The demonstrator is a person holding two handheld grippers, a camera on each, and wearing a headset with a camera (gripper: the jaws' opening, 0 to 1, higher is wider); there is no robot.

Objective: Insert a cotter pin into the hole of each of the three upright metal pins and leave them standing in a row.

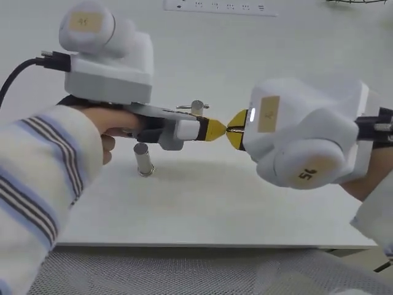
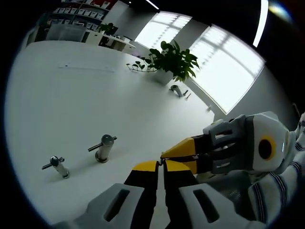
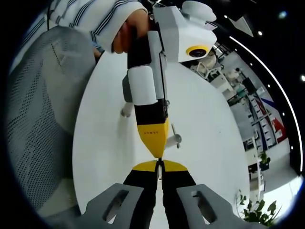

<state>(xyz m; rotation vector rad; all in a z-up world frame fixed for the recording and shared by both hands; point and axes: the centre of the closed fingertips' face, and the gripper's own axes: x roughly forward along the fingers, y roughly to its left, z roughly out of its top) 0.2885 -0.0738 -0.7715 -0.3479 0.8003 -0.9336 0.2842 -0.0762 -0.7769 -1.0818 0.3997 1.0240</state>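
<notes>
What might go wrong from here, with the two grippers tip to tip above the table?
1. The left gripper and right gripper meet tip to tip in mid-air. Any small part passed there may slip and drop to the table.
2. The bare pin stands upright close by the left gripper. A dip or swing could topple it.

2 short silver metal pins stand on their bases on the white tabletop (image 2: 57, 95), near each other: cottered pin 1 (image 2: 103, 148) and cottered pin 2 (image 2: 58, 165). Each has a thin cotter pin through its hole just under the round head, sticking out sideways: cotter 1 (image 2: 94, 148), cotter 2 (image 2: 47, 166). A 3rd, the bare pin (image 1: 143, 160), stands upright apart from them with no cotter showing.
</notes>
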